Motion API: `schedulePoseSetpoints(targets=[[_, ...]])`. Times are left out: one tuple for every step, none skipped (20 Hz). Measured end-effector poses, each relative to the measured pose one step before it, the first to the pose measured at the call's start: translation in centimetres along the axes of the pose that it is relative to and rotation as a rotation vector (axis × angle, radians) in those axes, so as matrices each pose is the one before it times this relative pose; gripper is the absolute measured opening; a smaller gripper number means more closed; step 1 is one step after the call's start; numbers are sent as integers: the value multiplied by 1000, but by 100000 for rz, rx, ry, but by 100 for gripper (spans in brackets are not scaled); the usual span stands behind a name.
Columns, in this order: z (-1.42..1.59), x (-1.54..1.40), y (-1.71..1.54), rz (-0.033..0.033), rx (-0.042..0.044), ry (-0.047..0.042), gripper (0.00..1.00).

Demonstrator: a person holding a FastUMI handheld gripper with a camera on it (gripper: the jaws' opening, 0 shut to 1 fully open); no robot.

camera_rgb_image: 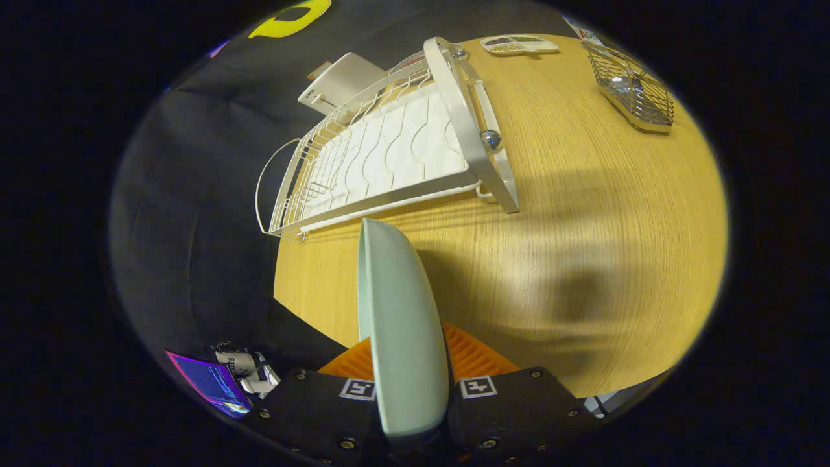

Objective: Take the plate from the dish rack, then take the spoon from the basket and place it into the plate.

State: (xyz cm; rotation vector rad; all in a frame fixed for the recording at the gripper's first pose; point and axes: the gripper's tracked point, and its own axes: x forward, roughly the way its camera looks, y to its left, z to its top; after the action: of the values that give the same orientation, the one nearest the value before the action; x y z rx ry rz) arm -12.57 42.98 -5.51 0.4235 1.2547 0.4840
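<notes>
A pale green plate stands on edge between my two fingers, and my gripper is shut on its rim. It hangs above the wooden table, just short of the white dish rack. The rack's slots hold no dishes. Far beyond the fingers to the right lies a wire basket with a shiny spoon inside it.
A small divided tray sits at the table's far edge. White boxes lean behind the rack. A lit screen and some clutter lie off the table's near-left edge. Bare wood stretches between the rack and the basket.
</notes>
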Motion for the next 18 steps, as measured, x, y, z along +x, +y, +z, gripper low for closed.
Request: schedulePoseSetpoints(targets=[[400, 19, -1023, -3334, -598, -835, 33], [301, 203, -844, -2159, 233, -932, 43], [207, -182, -962, -2392, 879, -342, 44], [260, -83, -996, -2316, 730, -171, 44], [101, -166, -708, -922, 908, -478, 44], [206, -195, -539, -512, 1029, -587, 43], [57, -342, -711, -967, 657, -636, 43], [296, -466, -533, -665, 455, -994, 44], [181, -478, -385, -238, 335, -1510, 44], [354, -421, -558, -1085, -15, -1700, 44], [524, -630, -692, -1053, -108, -2114, 44], [676, -702, -675, -973, 490, -2558, 43], [797, -829, -840, -1198, 1274, -3521, 43], [1145, -794, -897, -1473, 1776, -3942, 43], [1277, -733, -1020, -1648, 2228, -4212, 43], [1620, -701, -1002, -1808, 2640, -4478, 44], [1668, -686, -1066, -1732, 2791, -4814, 43], [1929, -508, -1061, -2228, 2380, -4830, 43]])
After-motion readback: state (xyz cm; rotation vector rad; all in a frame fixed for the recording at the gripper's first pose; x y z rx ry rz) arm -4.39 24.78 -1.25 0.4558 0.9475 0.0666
